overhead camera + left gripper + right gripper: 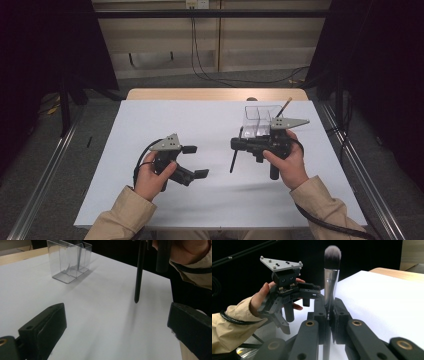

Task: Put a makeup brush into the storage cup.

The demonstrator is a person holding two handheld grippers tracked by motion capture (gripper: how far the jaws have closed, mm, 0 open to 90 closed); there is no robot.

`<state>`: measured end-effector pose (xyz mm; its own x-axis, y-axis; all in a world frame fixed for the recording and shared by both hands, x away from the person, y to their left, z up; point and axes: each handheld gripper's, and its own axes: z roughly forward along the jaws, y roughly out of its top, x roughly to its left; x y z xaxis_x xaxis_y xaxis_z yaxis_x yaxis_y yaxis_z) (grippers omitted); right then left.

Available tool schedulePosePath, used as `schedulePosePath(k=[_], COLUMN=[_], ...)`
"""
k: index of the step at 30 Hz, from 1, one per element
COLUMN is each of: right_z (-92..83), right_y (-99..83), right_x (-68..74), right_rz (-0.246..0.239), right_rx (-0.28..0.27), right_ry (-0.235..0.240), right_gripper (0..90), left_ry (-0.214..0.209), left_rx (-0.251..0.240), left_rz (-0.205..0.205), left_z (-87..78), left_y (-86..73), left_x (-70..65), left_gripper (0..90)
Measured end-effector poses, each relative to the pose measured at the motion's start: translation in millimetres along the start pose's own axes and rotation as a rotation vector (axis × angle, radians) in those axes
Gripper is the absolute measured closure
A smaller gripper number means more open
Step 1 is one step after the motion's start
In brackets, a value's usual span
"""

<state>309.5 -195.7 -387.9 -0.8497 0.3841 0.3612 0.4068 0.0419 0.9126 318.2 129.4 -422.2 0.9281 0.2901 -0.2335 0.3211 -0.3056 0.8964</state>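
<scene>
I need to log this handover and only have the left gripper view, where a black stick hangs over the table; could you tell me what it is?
Observer: It is a makeup brush; the right gripper view shows a silver ferrule and grey bristles at its top.
Operator: Thank you. Is it gripped firmly?
Observer: Yes, the right gripper has its jaws shut on the handle.
Operator: And does the clear organizer hold anything?
Observer: In the high view, a brown-handled stick leans from the back of the clear organizer.
</scene>
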Motion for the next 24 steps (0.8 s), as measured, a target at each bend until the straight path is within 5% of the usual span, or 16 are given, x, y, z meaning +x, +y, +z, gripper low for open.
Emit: schedulePosePath(k=[24], right_z=[-8.2], right_y=[0.4], right_x=[-1.0], right_rz=[-0.015], right_rx=[-0.007], right_ry=[-0.013], right_gripper=[84.1], left_ry=[0.086], left_rx=[0.012], left_rz=[0.004], left_z=[-39.5], left_y=[-14.5], left_x=[11.3], left_gripper=[2.2])
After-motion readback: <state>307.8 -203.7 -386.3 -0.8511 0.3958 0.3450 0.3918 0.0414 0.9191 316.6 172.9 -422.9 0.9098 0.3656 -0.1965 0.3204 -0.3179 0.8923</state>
